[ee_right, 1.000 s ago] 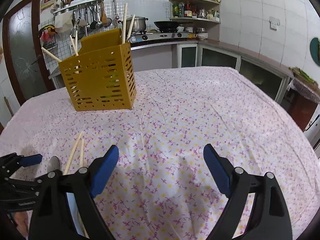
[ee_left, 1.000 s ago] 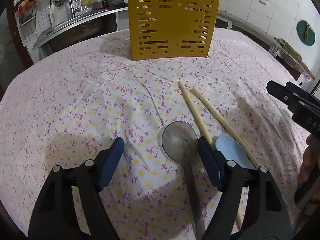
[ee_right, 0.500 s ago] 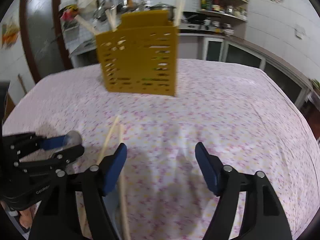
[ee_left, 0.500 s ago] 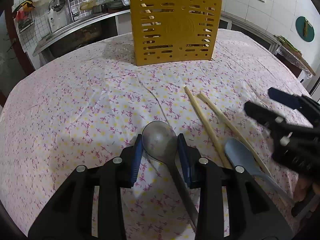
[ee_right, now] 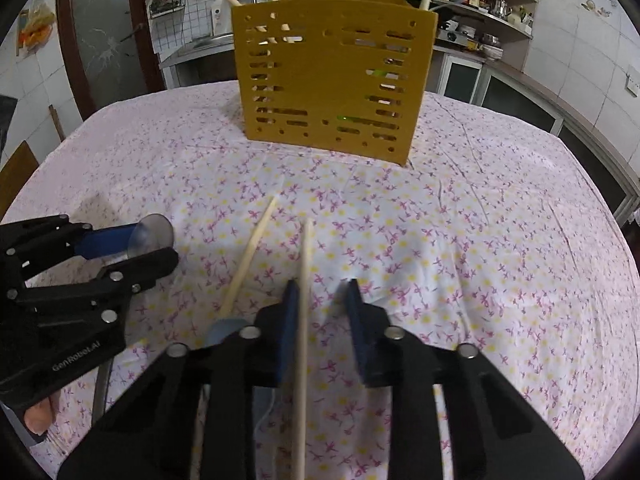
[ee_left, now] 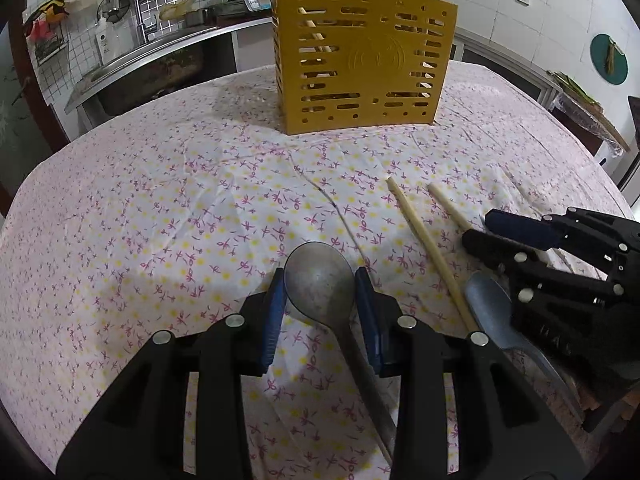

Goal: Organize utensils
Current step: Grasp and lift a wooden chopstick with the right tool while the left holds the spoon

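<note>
A yellow slotted utensil holder [ee_left: 362, 60] stands at the far side of the table with several sticks in it; it also shows in the right wrist view [ee_right: 334, 80]. My left gripper [ee_left: 320, 284] is shut on the bowl of a metal spoon [ee_left: 320, 280] lying on the cloth. Two wooden chopsticks [ee_left: 424, 236] and a blue spoon [ee_left: 490, 308] lie to its right. My right gripper [ee_right: 318, 296] straddles one chopstick [ee_right: 304, 304], its jaws narrowed but with a gap beside the stick. The other chopstick [ee_right: 248, 256] lies just left of it.
The table carries a white cloth with pink and yellow flowers [ee_left: 180, 220]. A kitchen counter with a sink [ee_left: 132, 72] and shelves [ee_right: 480, 4] lies behind the table. The left gripper's body [ee_right: 60, 296] sits close to the right gripper's left side.
My left gripper has closed on the metal spoon's bowl. My right gripper has swung left over the chopsticks, come down around one, and narrowed its jaws.
</note>
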Demonstrator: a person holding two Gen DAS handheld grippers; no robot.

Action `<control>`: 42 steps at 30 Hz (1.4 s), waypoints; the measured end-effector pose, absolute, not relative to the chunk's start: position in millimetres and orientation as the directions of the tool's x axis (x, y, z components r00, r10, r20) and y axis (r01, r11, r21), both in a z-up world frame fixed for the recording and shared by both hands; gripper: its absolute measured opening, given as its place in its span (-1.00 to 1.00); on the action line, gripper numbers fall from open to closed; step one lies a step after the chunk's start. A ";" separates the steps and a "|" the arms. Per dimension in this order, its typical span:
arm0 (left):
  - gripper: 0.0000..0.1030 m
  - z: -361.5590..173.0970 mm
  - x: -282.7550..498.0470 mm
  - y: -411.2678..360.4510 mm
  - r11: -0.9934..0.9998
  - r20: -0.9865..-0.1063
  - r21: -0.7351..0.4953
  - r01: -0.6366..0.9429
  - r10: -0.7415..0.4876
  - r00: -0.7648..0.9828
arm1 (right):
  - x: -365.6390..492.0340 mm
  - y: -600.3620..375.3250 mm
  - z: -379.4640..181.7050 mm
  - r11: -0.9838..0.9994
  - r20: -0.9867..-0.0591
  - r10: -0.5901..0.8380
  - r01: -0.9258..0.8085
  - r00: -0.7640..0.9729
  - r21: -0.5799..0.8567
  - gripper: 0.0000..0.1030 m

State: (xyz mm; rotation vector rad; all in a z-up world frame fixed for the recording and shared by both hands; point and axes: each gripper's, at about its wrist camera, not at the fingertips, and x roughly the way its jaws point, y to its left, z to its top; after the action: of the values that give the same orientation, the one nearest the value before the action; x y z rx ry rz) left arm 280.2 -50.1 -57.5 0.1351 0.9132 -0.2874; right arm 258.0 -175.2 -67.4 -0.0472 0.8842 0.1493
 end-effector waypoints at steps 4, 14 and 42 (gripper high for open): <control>-0.35 -57.1 279.5 -49.0 0.952 -0.793 -0.011 0.307 -0.195 0.577 | 256.6 -195.6 -64.5 0.993 -0.778 0.103 -0.110 0.619 0.044 -0.86; -0.35 -58.7 277.4 -54.4 0.948 -0.789 0.008 0.317 -0.189 0.585 | 263.3 -212.7 -66.5 0.994 -0.805 0.104 -0.088 0.584 0.064 -0.85; -0.36 -46.3 267.4 -51.9 0.946 -0.741 -0.011 0.323 -0.225 0.633 | 255.2 -246.2 -50.8 0.967 -0.708 0.212 -0.041 0.674 0.251 -0.88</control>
State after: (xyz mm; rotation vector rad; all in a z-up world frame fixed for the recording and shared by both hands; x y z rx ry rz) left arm 267.4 -51.9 -46.3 0.1272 0.8282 -0.3142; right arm 255.2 -246.2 -50.8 0.2221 0.8208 0.1436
